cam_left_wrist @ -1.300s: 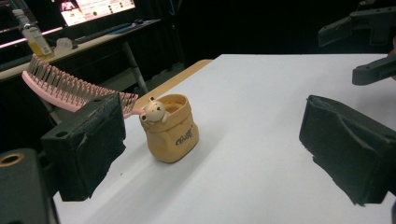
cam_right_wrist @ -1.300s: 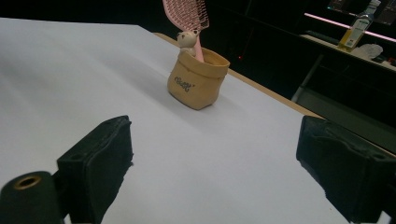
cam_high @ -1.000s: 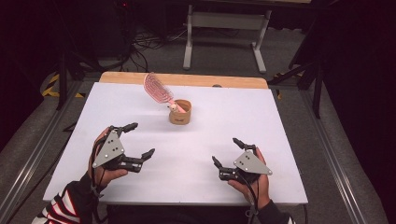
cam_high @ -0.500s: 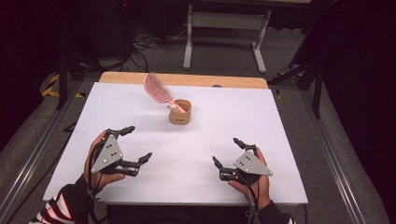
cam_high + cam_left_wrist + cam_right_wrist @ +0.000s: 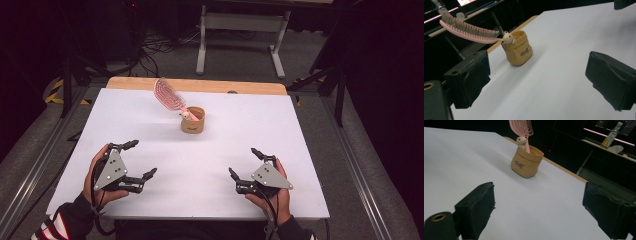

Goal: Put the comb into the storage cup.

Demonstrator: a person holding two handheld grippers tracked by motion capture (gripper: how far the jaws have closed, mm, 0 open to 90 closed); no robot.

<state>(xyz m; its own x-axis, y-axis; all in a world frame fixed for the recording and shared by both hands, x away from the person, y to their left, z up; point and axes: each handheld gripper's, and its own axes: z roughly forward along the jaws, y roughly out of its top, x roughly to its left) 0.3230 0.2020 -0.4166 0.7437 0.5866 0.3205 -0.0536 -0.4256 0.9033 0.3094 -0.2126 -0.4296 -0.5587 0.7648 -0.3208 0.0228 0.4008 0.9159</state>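
Hairbrush (image 5: 166, 95), pink, leans handle-down out of the tan cup (image 5: 193, 120) at upper centre of the white table (image 5: 300, 150), overhanging to its left. Left gripper (image 5: 134, 160) and right gripper (image 5: 245, 163) sit low in the frame, jaws spread wide, empty; a knock on the brush head would likely tip the light cup over.

The table top (image 5: 300, 150) is smooth, matt white, with a bare wood strip (image 5: 250, 87) along its far edge. The tan pot (image 5: 518, 51) looks matt and softly creased; the pink hairbrush (image 5: 466, 31) looks like glossy plastic. Both grippers' 2 jaws carry rough, matt black pads (image 5: 477, 206), under plain grey plates (image 5: 111, 169).
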